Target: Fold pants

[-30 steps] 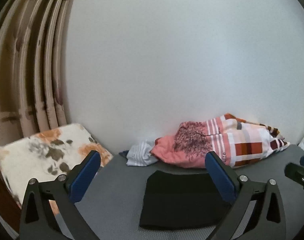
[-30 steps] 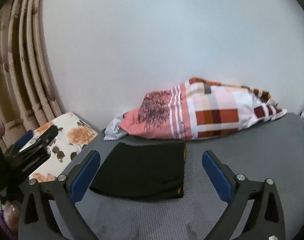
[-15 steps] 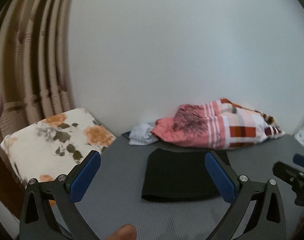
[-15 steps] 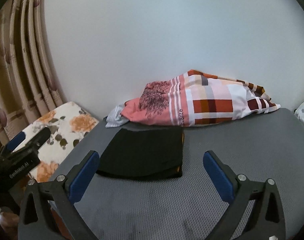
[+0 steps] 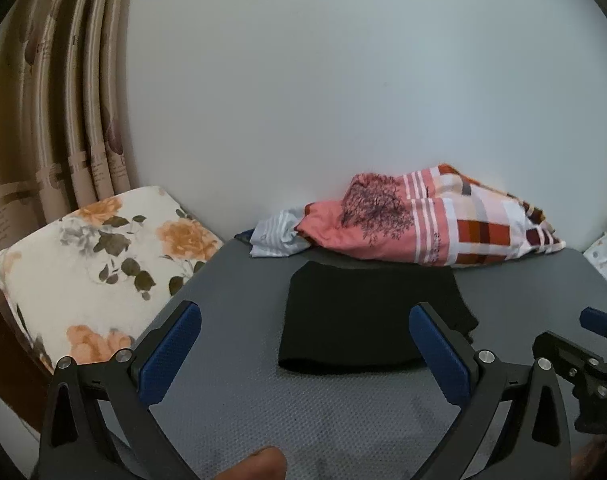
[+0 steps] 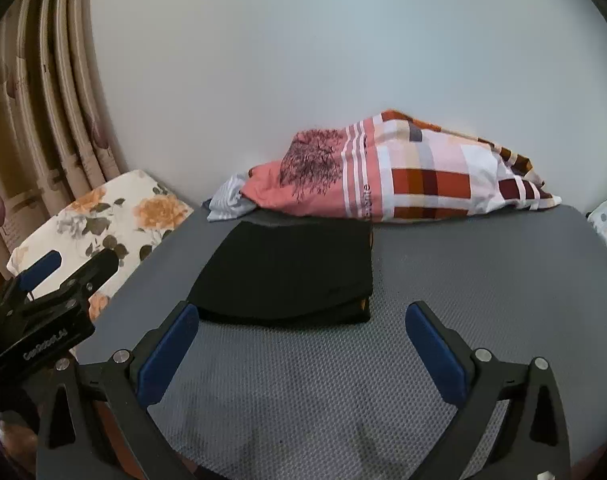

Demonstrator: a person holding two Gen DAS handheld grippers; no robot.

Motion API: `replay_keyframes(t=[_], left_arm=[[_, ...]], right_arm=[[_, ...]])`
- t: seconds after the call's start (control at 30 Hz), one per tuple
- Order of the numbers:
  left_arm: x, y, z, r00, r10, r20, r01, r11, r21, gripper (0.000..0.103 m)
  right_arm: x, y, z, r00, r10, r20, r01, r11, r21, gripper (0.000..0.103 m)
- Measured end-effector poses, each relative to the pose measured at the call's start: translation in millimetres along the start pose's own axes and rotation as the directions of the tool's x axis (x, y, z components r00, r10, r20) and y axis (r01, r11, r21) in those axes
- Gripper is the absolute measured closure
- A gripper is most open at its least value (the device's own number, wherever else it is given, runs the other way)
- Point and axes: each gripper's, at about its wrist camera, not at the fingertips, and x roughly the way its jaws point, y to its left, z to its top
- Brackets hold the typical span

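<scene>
The black pants are lying folded on the grey surface, near its far edge, just before a patterned pillow. The left tool and right tool are hovering with fingers apart, gripping nothing.

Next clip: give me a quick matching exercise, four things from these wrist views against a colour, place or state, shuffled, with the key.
Things
1. pants
2. floral cushion
3. pink checked cloth
4. left gripper

Descriptions
A. bunched against the white wall
B. open, holding nothing
C. black, folded flat on the grey mat
D. off the mat's left edge, by the curtain

Pairs: 1-C, 2-D, 3-A, 4-B
</scene>
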Motion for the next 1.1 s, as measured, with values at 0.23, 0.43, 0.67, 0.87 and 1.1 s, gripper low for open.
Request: replay_keyframes(t=[0.23,0.43,0.67,0.87,1.1], left_arm=[[8,-1,-4,0.999,-0.018,-0.034,0.018,1.0,-0.012,0.0],[9,-2,-6,0.999,-0.025,-0.049,0.024,1.0,-0.015,0.0],[11,-2,-9,0.998,-0.027,-0.062,0.026,0.999,-0.018,0.0],[14,-3,-11,0.997,-0.029,-0.07,0.028,1.0,-0.011,0.0],[16,-2,-13,0.997,-0.031,-0.076,0.03,0.999,-0.013,0.0]], right_arm=[[2,0,-3,1.0,0.003,-0.017,-0.002,1.0,0.009,0.0],[1,3,-5,1.0,0.004,-0.021,-0.004,1.0,0.004,0.0],[-1,7,-8,1.0,-0.002,-0.02,0.002,1.0,-0.008,0.0],[-1,8,-8,1.0,-0.013,-0.018,0.013,1.0,-0.009,0.0],[-2,8,-11,1.0,-0.026,-0.017,0.026,1.0,-0.01,0.0]])
